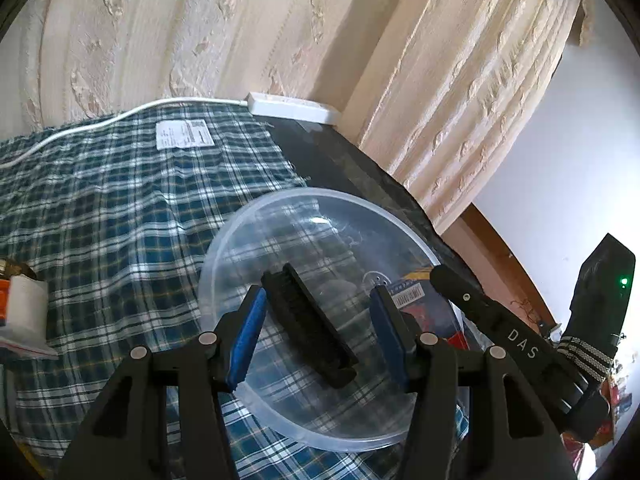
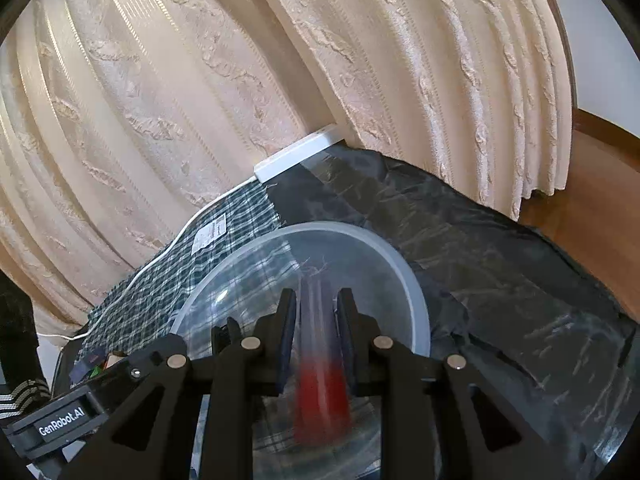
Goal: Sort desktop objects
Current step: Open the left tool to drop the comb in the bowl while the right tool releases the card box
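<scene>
From the left wrist, the left gripper (image 1: 318,328) hangs over a clear plastic bowl (image 1: 224,248) with its blue-padded fingers (image 1: 250,334) spread apart. Between them, touching neither pad, a black brush (image 1: 310,322) lies slantwise on the bowl's bottom. The bowl sits on a green and white checked cloth (image 1: 120,208) that covers most of the desk; its far rim reaches onto the bare dark desk surface (image 1: 340,160) toward the desk's right edge. A white paper label (image 1: 185,134) lies on the cloth near the back edge, and a white power strip (image 1: 292,109) rests at the back edge against a cream curtain (image 1: 240,28), its white cable (image 1: 80,126) running leftward along that edge. At the left edge of the desk stands a white packet (image 1: 26,312), only partly in view. The right gripper's black body, marked DAS, crosses the lower right of this view, over the bowl's right rim.

From the right wrist, the right gripper (image 2: 318,322) is pinching a blurred red and dark tube-like object (image 2: 322,396) held above the bowl (image 2: 404,280), its fingers (image 2: 286,332) pressed against it on both sides. What the object is cannot be made out. The checked cloth (image 2: 180,264) lies to the left and the bare dark desk (image 2: 500,264) to the right, with the power strip (image 2: 298,152) at the back edge under the curtain (image 2: 200,80).
</scene>
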A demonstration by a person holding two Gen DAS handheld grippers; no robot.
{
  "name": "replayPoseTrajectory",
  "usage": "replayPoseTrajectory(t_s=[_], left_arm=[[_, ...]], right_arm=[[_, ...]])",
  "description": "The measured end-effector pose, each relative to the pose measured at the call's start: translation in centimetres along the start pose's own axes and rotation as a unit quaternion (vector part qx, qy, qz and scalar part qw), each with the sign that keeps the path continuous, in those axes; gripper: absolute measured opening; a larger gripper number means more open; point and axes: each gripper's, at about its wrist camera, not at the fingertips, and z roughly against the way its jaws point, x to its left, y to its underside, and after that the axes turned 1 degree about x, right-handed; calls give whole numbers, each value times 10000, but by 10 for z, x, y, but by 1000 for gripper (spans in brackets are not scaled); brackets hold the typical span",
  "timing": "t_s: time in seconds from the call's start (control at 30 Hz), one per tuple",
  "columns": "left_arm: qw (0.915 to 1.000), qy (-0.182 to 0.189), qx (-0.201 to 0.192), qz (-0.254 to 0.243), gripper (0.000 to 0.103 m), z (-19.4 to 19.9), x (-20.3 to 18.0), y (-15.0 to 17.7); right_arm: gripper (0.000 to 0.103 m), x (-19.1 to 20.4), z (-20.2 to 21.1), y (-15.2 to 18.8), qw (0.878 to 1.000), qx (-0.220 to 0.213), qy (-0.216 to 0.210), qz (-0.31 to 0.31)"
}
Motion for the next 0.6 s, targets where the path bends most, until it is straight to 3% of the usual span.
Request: replayPoseTrajectory(t_s=[0.43, 0.6], left_arm=[[9985, -483, -257, -100, 57, 19, 4, 1], [9975, -599, -367, 2, 57, 34, 14, 3]], right_arm=[[26, 2, -6, 2, 9998, 165, 51, 99], [26, 6, -4, 3, 9976, 4, 607, 323]])
